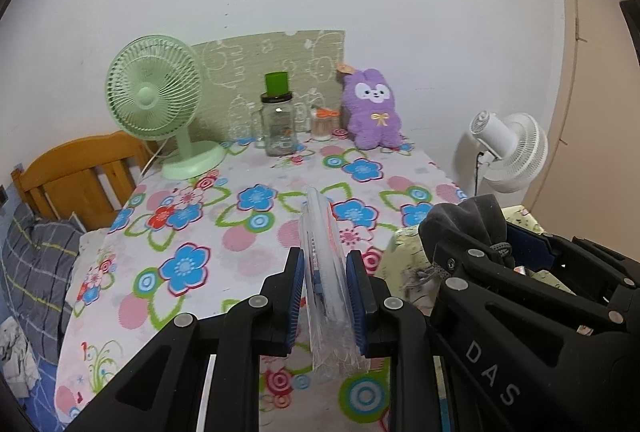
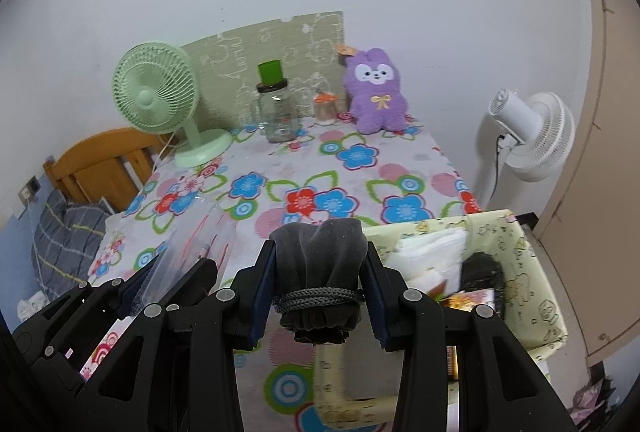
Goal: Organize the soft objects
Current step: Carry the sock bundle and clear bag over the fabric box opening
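Observation:
My left gripper (image 1: 325,272) is shut on a clear plastic packet (image 1: 326,272) with red and blue print, held above the flowered tablecloth (image 1: 208,232). It also shows in the right wrist view (image 2: 192,244). My right gripper (image 2: 320,268) is shut on a dark grey drawstring pouch (image 2: 320,252) tied with a grey cord, held above the table beside a pale green fabric storage box (image 2: 536,272). The pouch shows in the left wrist view (image 1: 468,224) too. A purple plush bunny (image 1: 374,108) sits upright at the table's back edge.
A green desk fan (image 1: 156,100), a glass jar with a green cup on top (image 1: 278,124) and a small jar (image 1: 322,124) stand at the back. A white floor fan (image 2: 528,132) stands right of the table. The box holds white packets and other items. A wooden headboard (image 1: 76,176) is on the left.

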Motion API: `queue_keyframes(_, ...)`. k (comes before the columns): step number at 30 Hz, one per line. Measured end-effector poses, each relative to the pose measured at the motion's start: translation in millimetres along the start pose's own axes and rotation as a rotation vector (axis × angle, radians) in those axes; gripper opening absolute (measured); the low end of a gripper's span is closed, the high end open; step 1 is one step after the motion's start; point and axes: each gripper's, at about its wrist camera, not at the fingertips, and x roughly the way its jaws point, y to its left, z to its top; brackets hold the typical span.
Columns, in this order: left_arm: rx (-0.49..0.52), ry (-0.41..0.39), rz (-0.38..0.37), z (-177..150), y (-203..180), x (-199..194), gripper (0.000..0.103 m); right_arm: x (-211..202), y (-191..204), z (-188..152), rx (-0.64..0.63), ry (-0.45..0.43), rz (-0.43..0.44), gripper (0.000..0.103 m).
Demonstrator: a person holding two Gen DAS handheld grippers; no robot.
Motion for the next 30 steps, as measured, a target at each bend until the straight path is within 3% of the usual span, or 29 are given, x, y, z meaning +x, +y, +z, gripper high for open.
queue_keyframes(30, 0.086, 0.036, -0.127, 5, -86, 30, 0.021, 4, -87, -4, 0.09, 0.016, -0.116, 0.044)
